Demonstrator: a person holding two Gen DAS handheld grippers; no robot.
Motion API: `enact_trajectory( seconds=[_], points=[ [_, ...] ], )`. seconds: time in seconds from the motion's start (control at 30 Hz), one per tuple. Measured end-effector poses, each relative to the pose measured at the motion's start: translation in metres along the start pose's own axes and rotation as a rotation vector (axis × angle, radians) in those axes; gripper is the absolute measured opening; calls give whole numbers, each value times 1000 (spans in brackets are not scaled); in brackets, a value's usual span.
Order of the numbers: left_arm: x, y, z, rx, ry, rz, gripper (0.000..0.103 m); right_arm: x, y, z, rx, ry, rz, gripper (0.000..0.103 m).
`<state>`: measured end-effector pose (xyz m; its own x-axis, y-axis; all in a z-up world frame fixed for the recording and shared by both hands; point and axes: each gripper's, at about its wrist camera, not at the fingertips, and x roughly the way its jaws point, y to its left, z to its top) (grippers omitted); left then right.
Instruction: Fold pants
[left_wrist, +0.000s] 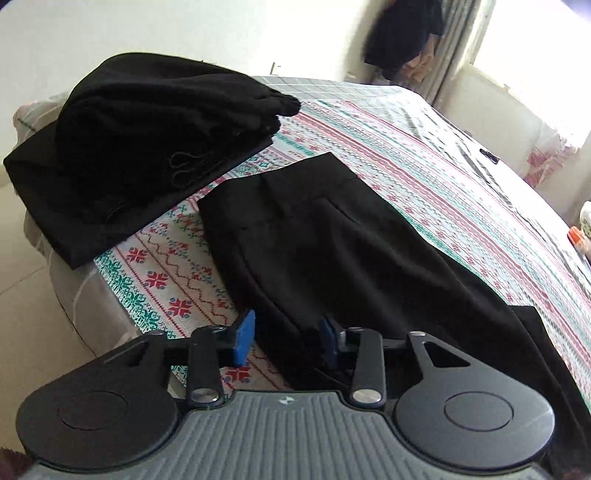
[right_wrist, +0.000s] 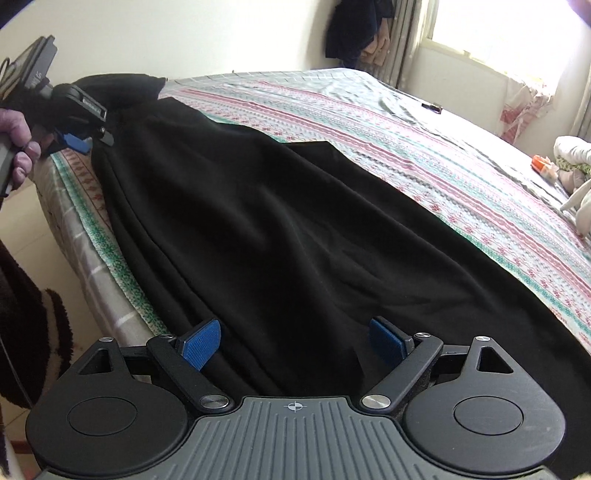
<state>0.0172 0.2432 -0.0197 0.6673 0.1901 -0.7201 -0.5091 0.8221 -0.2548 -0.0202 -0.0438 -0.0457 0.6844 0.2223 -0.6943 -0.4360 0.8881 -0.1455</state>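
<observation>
1. Black pants (right_wrist: 277, 221) – smooth, matte cloth – lie flat along the bed (right_wrist: 424, 147) and its knitted-pattern cover.
2. Left gripper (left_wrist: 286, 338), fingers partly apart, straddles the pants' edge at 6 o'clock – grip unclear.
3. Right gripper (right_wrist: 295, 345) gapes wide over the cloth.
4. Folded black stack (left_wrist: 140, 147) at 10 o'clock.

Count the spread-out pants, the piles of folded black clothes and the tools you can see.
spread-out pants: 1
pile of folded black clothes: 1
tools: 2, the left tool and the right tool
total: 4
</observation>
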Motion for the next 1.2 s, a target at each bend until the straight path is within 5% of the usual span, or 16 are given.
enact_trajectory(
  seconds=[0.1, 0.23, 0.4, 0.6, 0.67, 0.73, 0.9, 1.0, 1.13, 1.2],
  points=[
    [-1, 5, -1, -16, 3, -5, 37, -2, 3, 2, -6, -12, 43, 83],
    [-2, 4, 2, -2, -25, 1, 20, 0, 10, 3, -40, 8, 94, 60],
    [1, 5, 4, -7, -52, 11, 18, -1, 12, 5, -36, 1, 151, 34],
    [-4, 5, 6, 10, -121, 88, 17, -1, 20, 5, -77, -7, 185, 32],
    [-1, 5, 6, 26, -114, 128, 17, 3, 23, 5, -77, 9, 211, 10],
    [4, 6, 5, 38, -84, 154, 17, 2, 21, 10, -52, 28, 252, 2],
    [9, 17, 4, 17, -21, 231, 20, -2, 10, 19, -5, 72, 345, 9],
    [-13, 11, 6, 36, -125, 224, 33, -5, -4, 34, 62, 37, 342, 13],
    [-35, -15, 16, 115, -232, 143, 48, 1, -36, 60, 184, -38, 277, 49],
    [-32, -36, 24, 176, -223, 56, 51, 10, -54, 74, 242, -50, 242, 55]
  ],
)
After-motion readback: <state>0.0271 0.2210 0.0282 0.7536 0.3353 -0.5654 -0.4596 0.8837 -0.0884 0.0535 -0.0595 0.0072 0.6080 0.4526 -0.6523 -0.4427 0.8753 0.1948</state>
